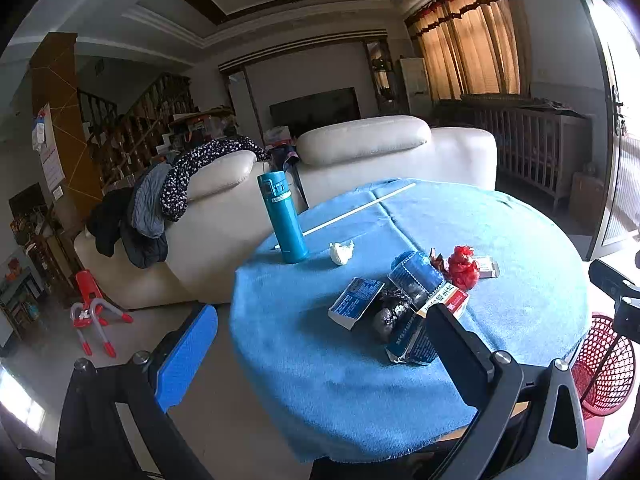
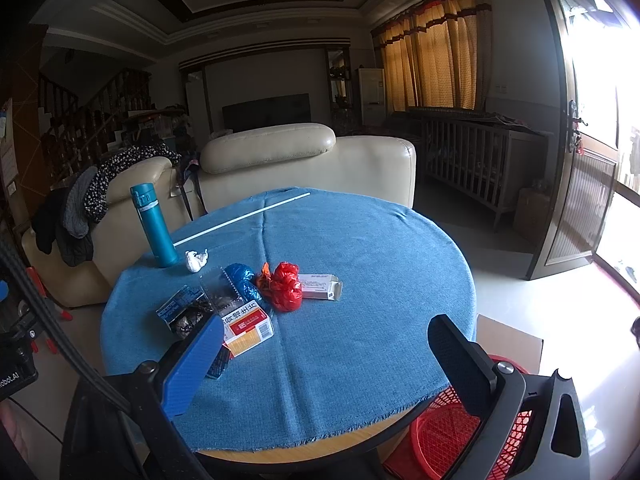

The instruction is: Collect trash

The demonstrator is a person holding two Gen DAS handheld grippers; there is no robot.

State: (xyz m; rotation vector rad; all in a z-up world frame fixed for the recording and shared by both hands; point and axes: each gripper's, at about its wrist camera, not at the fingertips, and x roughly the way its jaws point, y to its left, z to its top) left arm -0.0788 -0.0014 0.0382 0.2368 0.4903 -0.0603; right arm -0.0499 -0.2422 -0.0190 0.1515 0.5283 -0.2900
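Observation:
A heap of trash lies on the round table with the blue cloth (image 1: 500, 240) (image 2: 360, 248): a crumpled red bag (image 1: 463, 267) (image 2: 285, 286), a blue foil wrapper (image 1: 416, 270) (image 2: 242, 280), a blue-and-white box (image 1: 354, 302) (image 2: 174, 309), a red-and-yellow box (image 2: 248, 330) (image 1: 450, 300), a white carton (image 2: 320, 286) (image 1: 488, 267) and a white tissue wad (image 1: 342, 253) (image 2: 196, 260). My left gripper (image 1: 320, 350) is open near the table's left edge, short of the heap. My right gripper (image 2: 328, 364) is open above the near edge, empty.
A teal flask (image 1: 286, 218) (image 2: 154, 226) stands upright at the table's far left, with a thin white rod (image 1: 360, 208) (image 2: 244, 216) behind it. A red mesh basket (image 1: 604, 364) (image 2: 452, 436) sits on the floor by the table's right. A cream sofa (image 1: 360, 160) stands behind the table.

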